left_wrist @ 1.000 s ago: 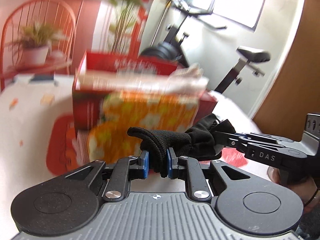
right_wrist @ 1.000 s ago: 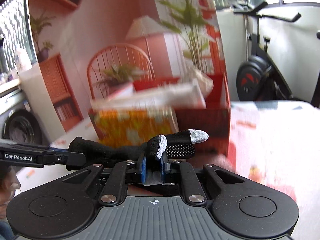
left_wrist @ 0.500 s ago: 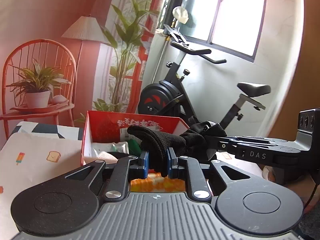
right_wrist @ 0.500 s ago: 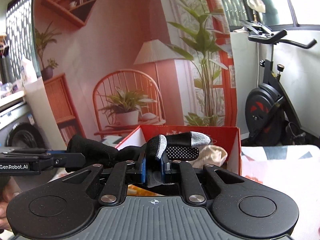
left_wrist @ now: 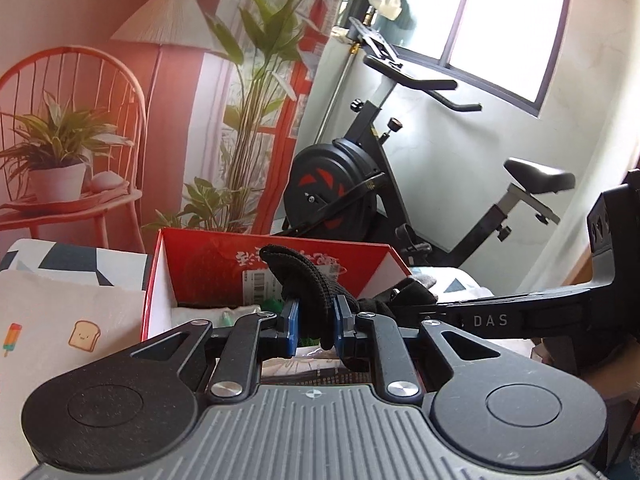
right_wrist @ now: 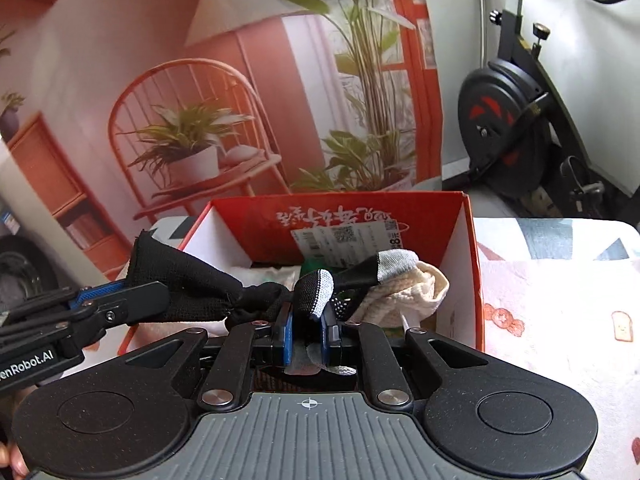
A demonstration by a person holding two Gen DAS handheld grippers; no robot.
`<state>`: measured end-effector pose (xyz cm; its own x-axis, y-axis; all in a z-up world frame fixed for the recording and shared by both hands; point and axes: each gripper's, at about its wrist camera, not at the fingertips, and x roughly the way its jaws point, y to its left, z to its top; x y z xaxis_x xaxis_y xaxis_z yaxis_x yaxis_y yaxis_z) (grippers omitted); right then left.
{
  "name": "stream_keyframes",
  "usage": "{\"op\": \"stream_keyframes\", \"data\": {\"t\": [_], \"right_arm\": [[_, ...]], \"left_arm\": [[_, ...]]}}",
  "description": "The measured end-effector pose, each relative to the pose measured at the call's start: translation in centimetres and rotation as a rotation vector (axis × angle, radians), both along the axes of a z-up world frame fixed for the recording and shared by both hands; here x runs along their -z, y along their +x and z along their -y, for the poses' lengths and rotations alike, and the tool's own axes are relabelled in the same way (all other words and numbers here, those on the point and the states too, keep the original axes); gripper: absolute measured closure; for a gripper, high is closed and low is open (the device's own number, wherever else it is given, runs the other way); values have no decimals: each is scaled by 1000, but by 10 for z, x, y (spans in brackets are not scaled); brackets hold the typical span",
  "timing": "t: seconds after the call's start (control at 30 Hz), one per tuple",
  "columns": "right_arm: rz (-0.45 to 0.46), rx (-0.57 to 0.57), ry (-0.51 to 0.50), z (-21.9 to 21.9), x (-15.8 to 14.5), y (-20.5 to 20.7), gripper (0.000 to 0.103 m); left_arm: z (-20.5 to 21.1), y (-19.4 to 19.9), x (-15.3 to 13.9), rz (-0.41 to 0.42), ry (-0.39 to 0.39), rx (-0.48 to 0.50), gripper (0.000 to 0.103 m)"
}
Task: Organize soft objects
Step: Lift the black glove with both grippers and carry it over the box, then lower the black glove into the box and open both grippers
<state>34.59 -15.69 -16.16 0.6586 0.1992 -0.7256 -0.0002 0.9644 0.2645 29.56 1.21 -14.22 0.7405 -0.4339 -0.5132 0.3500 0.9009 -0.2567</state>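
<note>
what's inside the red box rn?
Inside the red box: a cream knit item at its right side, white fabric, something green, and a label on the back wall. The black glove and both grippers hide the box floor.

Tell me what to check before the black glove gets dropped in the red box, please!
1. Left gripper pinches the cuff end of the black glove: ok.
2. Right gripper pinches the finger end, where the grey fingertips stick out: ok.
3. Red box is open on top: ok.
4. Glove is above the box opening: ok in both views, as it overlaps the box, though its exact height cannot be told.
5. Room left inside: cannot tell; a cream knitted item and some packets already lie there.
6. Glove is free of snags on the box rim: cannot tell.
</note>
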Motion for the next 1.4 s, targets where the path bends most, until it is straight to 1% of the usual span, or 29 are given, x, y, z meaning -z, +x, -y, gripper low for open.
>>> {"op": "stream_keyframes", "data": {"t": [0.03, 0.13, 0.23, 0.33, 0.4, 0.5, 0.6, 0.7, 0.83, 0.97, 1.03, 1.17, 1.27, 1.4], "right_arm": [[3, -4, -2, 2, 1, 2, 91], [59, -41, -31, 0, -9, 6, 91], [96, -64, -58, 0, -19, 15, 91], [125, -96, -117, -4, -23, 24, 91], [93, -100, -135, -4, -15, 27, 91], [-7, -95, -120, -2, 0, 29, 91], [-71, -109, -120, 1, 10, 20, 91], [-121, -109, -85, 5, 16, 6, 92], [-164, -100, -40, 11, 19, -11, 92], [-164, -102, -67, 13, 18, -11, 92], [-150, -100, -110, 11, 17, -3, 92], [-118, -115, -215, 6, 18, 15, 92], [-111, -118, -263, 3, 23, 31, 92], [-103, -109, -281, -3, 29, 45, 91]], "left_arm": [[-3, 3, 0, 0, -8, -3, 85], [-8, 10, -5, 17, -19, -14, 85], [-13, 18, -6, 17, -41, -32, 85], [-9, 26, -5, 17, -38, -36, 85], [-5, 29, 0, -7, -31, -22, 85], [2, 27, 12, -52, -12, 16, 85], [6, 22, 21, -89, -2, 48, 85], [8, 15, 26, -111, -4, 80, 85], [9, 6, 28, -125, 1, 116, 85], [9, 9, 33, -143, 9, 106, 85], [8, 15, 35, -156, -1, 87, 85], [8, 24, 36, -155, -2, 59, 85], [10, 31, 37, -159, 9, 44, 85], [8, 38, 39, -162, 9, 15, 85]]}}
